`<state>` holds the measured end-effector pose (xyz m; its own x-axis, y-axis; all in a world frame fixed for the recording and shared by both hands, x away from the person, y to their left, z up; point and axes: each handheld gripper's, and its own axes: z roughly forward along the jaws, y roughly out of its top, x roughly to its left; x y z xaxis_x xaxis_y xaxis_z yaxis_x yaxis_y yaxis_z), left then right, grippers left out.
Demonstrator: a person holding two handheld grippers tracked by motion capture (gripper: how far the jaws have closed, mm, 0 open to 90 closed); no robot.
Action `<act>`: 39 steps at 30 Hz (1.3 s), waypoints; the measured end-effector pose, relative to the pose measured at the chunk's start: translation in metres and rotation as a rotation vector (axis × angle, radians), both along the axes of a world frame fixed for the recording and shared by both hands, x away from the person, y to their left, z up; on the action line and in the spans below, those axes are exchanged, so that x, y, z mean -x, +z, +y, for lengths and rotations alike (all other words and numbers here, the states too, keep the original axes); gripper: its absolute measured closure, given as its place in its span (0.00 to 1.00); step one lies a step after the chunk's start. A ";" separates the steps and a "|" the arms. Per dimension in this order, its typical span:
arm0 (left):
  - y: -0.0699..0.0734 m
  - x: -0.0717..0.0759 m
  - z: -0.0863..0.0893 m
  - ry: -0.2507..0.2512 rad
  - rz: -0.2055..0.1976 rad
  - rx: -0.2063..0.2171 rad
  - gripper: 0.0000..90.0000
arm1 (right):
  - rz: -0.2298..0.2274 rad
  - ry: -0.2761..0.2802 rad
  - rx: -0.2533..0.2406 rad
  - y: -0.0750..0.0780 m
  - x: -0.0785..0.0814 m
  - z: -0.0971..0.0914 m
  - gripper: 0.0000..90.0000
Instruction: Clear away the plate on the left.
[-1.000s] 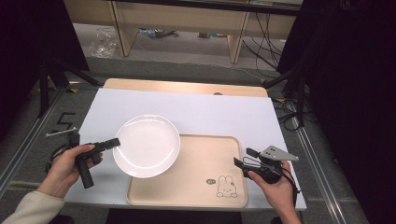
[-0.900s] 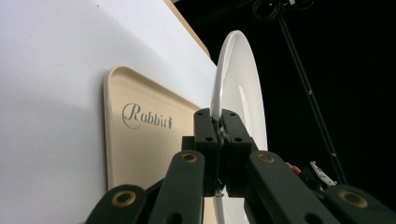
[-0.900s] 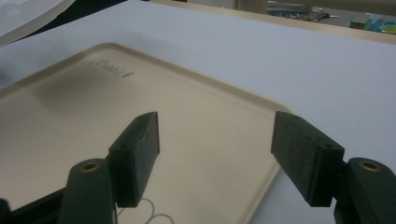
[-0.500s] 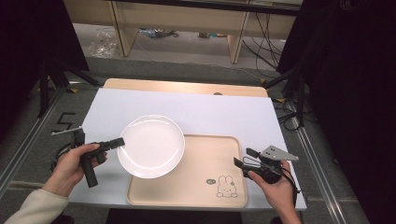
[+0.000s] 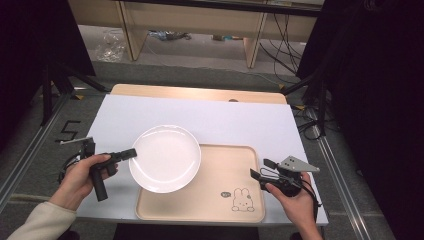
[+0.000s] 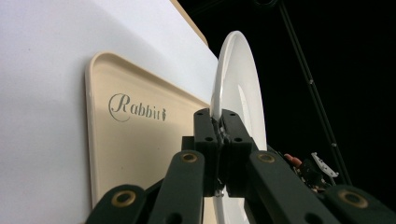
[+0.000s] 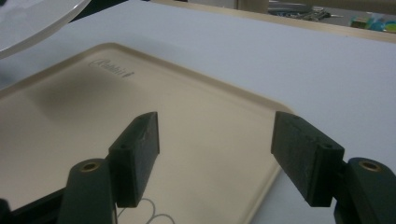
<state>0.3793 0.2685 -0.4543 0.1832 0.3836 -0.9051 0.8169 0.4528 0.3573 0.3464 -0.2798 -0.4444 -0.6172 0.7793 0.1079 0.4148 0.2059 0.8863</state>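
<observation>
A white plate [image 5: 166,158] hangs over the left end of the beige tray [image 5: 225,165], held by its left rim. My left gripper [image 5: 131,153] is shut on that rim; in the left gripper view the plate [image 6: 238,88] stands edge-on, pinched between the black jaws of the gripper [image 6: 219,130], above the tray [image 6: 135,144] with its "Rabbit" lettering. My right gripper [image 5: 257,170] rests at the tray's right edge, open. In the right gripper view the gripper [image 7: 215,149] has nothing between its jaws, the tray [image 7: 93,112] lies below and the plate's edge [image 7: 32,18] shows top left.
The tray lies on a white sheet [image 5: 225,120] covering the wooden table [image 5: 200,93]. A rabbit drawing [image 5: 242,199] marks the tray's near right corner. Dark curtains and cables flank the table; shelving [image 5: 200,20] stands beyond it.
The left gripper has carried the plate to the right, so more of it now overhangs the tray. The right gripper has stayed put.
</observation>
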 end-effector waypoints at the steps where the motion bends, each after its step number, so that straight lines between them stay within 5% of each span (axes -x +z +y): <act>1: 0.000 0.000 0.000 -0.001 0.004 -0.009 0.96 | 0.003 -0.001 -0.004 0.000 0.000 0.000 0.37; 11: -0.001 -0.001 -0.007 -0.010 -0.009 0.014 0.96 | 0.004 -0.001 -0.004 0.000 0.000 0.000 0.37; 21: -0.002 -0.002 -0.012 -0.032 -0.003 -0.005 0.96 | -0.021 0.002 0.018 0.000 -0.001 -0.001 0.37; 39: -0.004 -0.004 -0.024 -0.061 -0.004 -0.015 0.96 | 0.001 0.002 -0.002 0.000 0.000 0.000 0.37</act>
<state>0.3833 0.2449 -0.4581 0.2106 0.3854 -0.8984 0.8413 0.3965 0.3674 0.3464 -0.2799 -0.4444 -0.6191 0.7776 0.1096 0.4150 0.2055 0.8863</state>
